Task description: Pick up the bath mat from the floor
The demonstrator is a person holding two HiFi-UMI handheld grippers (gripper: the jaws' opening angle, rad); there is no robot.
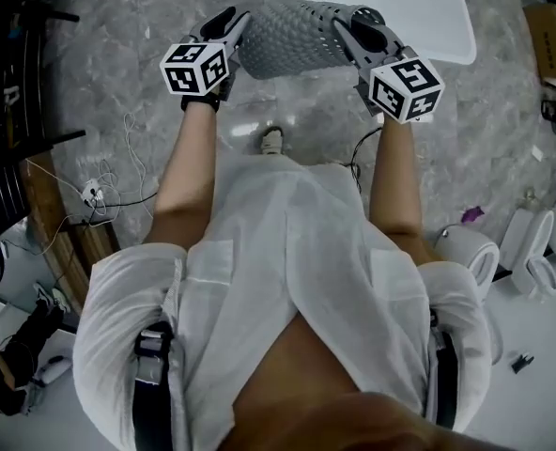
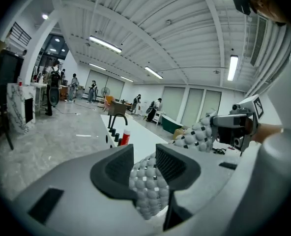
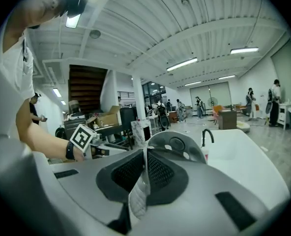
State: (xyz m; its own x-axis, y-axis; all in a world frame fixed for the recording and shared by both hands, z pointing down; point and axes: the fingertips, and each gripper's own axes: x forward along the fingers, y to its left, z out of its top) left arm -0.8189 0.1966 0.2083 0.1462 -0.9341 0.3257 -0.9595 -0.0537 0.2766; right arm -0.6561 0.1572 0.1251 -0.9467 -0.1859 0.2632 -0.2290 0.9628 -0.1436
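Both forearms reach forward, side by side. The left gripper (image 1: pixel 239 22) clamps one bunched end of the bath mat (image 1: pixel 292 40) and the right gripper (image 1: pixel 346 24) pinches the other, so the mat hangs clear of the floor beside the white bathtub (image 1: pixel 419 12), with a red bottle (image 2: pixel 125 137) on its rim.

White short-sleeved shirt (image 1: pixel 287 242), black wristband (image 1: pixel 201 101); left tongs (image 1: pixel 240 22), right tongs (image 1: pixel 340 26) grey, black-white marker cubes (image 1: pixel 195 68)

One bath mat (image 1: pixel 292 40), two tools (image 1: pixel 240 22) (image 1: pixel 340 26), one bathtub (image 1: pixel 400 3)
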